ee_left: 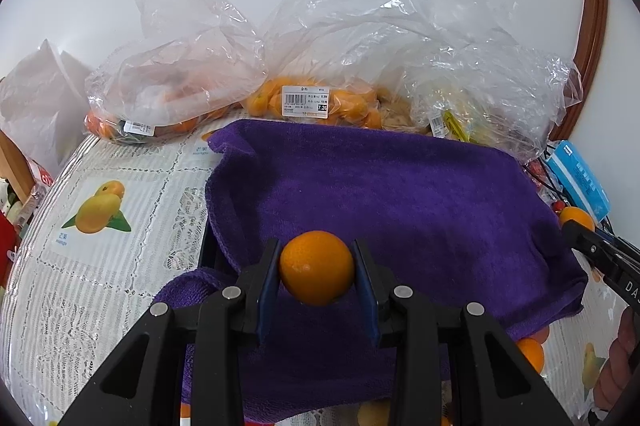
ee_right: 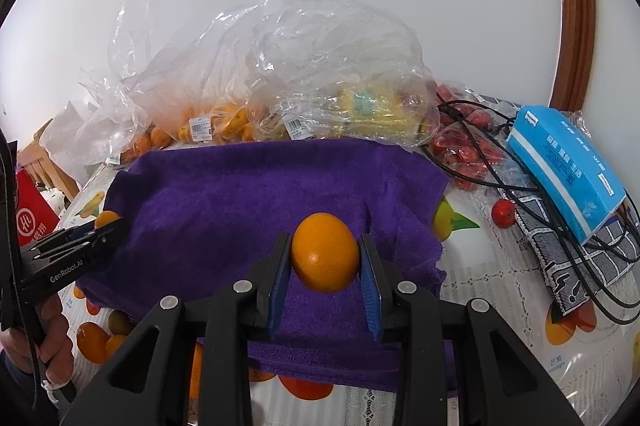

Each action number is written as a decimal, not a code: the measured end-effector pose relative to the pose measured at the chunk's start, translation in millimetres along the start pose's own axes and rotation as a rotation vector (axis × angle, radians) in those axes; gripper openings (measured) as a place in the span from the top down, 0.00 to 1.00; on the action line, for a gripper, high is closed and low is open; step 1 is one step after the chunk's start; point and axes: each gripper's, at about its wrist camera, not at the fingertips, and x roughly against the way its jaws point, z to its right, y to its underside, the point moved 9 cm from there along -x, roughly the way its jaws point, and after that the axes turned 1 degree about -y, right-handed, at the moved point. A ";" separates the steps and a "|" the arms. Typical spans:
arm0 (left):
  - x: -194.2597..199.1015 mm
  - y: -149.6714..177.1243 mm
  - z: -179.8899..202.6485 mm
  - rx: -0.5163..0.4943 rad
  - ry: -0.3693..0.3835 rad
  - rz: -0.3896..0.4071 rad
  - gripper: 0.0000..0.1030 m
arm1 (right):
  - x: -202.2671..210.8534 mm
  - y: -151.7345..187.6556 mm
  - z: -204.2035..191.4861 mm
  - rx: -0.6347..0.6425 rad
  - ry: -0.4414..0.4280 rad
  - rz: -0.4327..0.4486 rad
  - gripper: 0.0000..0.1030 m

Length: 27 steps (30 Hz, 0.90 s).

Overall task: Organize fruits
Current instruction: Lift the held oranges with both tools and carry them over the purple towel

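Simultaneously, both claws carry fruit above a purple towel (ee_left: 400, 193): the left claw (ee_left: 316, 268) is clenched on a round orange (ee_left: 316, 268), and the right claw (ee_right: 325, 254) grips a slightly egg-shaped second orange (ee_right: 325, 252). Each fruit sits between blue pads (ee_left: 367, 280), pinched at its widest part, with the towel spread below and ahead of the fingers. Beyond the towel, well ahead of both claws, lie clear bags (ee_left: 312, 101) of small oranges and other produce; off to the right claw's right are a blue box (ee_right: 568, 169), black cables (ee_right: 520, 161) and a loose red fruit (ee_right: 503, 213). Whether the fruits touch the cloth cannot be told from these views. The likely trouble from here is a slip: smooth, rounded peel held only on two narrow faces could squirt forward if the grip eases unevenly. Released on the towel's soft folds, either fruit could roll toward the edge nearest the claws and off onto the patterned tablecloth (ee_left: 120, 266). The two claws work close together, so a sideways swing could knock one fruit against the other tool.
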 end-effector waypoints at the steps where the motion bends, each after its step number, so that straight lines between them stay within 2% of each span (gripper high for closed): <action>1: -0.4 0.1 0.3 -0.001 0.001 -0.003 0.67 | -0.5 0.2 0.4 -0.001 0.001 -0.003 0.68; 27: -7.8 5.6 5.1 -0.015 0.009 -0.054 0.67 | -18.1 15.9 -4.3 0.031 0.014 -0.080 0.68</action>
